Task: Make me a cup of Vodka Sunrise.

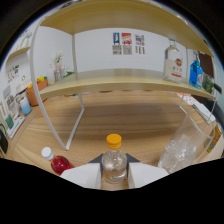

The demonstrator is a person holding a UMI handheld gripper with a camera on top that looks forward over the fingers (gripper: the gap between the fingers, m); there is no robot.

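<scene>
- Gripping a clear bottle (114,162) with an orange cap, the claw (114,176) clamped on its body, one pale finger (84,176) pressing at each side.
- Standing upright, that bottle, over the wooden counter (135,125), cap pointing up toward the shelf.
- Sitting just left of the clear bottle: a small bottle of red liquid (57,161) with a white cap, close beside the left finger.
- Standing to the right of the clear bottle: a clear plastic cup (177,150), apart from the claw but near enough to crowd that side.
- Rising beyond the clear bottle: a white-framed shelf (120,82), one slanted leg (75,125) coming down to the counter ahead and to the left.
- Resting on the shelf board, far beyond and right of the clear bottle: a large clear spirit bottle (174,62) with a red-and-white label, and a blue container (195,72) next to it.
- Lying open between the clear bottle and the shelf's back wall: a broad stretch of bare counter under the board.
- Crowding the far left, well apart from the clear bottle: small jars and plants, too small for telling apart.
</scene>
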